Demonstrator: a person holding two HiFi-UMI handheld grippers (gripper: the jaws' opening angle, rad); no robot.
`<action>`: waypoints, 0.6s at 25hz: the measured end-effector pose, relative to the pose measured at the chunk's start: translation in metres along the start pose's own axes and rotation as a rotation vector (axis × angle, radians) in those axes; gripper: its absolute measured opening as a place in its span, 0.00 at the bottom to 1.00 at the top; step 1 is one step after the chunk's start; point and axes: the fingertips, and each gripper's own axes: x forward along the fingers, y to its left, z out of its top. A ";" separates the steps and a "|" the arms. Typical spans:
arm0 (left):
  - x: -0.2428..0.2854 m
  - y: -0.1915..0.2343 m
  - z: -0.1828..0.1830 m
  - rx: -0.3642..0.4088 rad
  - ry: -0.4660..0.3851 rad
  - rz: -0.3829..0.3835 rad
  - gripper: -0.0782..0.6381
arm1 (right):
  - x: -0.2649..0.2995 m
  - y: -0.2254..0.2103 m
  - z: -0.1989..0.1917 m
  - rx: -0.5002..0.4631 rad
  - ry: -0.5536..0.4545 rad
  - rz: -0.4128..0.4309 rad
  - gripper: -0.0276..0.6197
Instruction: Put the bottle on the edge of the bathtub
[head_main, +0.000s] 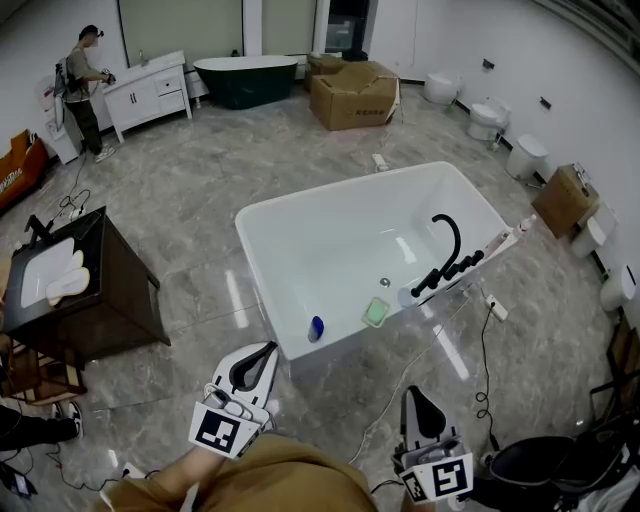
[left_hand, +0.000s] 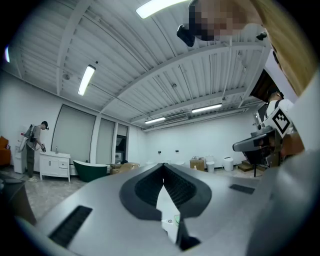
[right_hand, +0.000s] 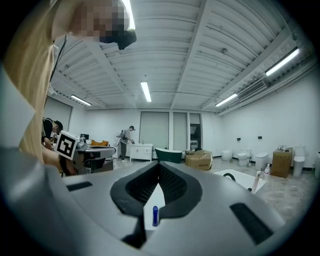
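Note:
A small blue bottle (head_main: 316, 327) lies inside the white bathtub (head_main: 262, 215), near its front left corner. In the right gripper view the bottle (right_hand: 155, 216) shows through the slit below the jaw tips. A green pad (head_main: 376, 312) lies beside it on the tub floor, and a black faucet (head_main: 447, 255) stands on the right rim. My left gripper (head_main: 255, 365) (left_hand: 163, 165) hangs level just short of the tub's near wall, its jaws together and holding nothing. My right gripper (head_main: 422, 405) (right_hand: 159, 164) is further back and to the right, also shut and holding nothing.
A dark wooden vanity (head_main: 110, 290) with a sink stands at the left. Cardboard boxes (head_main: 355, 93), a dark green tub (head_main: 245, 78) and a person (head_main: 85, 90) at a white cabinet are far off. Toilets (head_main: 487, 118) line the right wall. A cable (head_main: 480, 350) trails over the floor.

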 end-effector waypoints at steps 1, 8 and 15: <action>0.000 0.002 0.003 0.015 -0.012 0.001 0.12 | 0.001 0.001 0.000 0.000 0.001 0.002 0.05; -0.002 0.005 0.002 0.010 -0.011 -0.003 0.12 | 0.004 0.008 0.002 -0.002 -0.004 0.006 0.05; -0.002 0.006 0.002 -0.001 -0.009 -0.017 0.12 | 0.004 0.012 0.001 -0.001 0.004 -0.001 0.05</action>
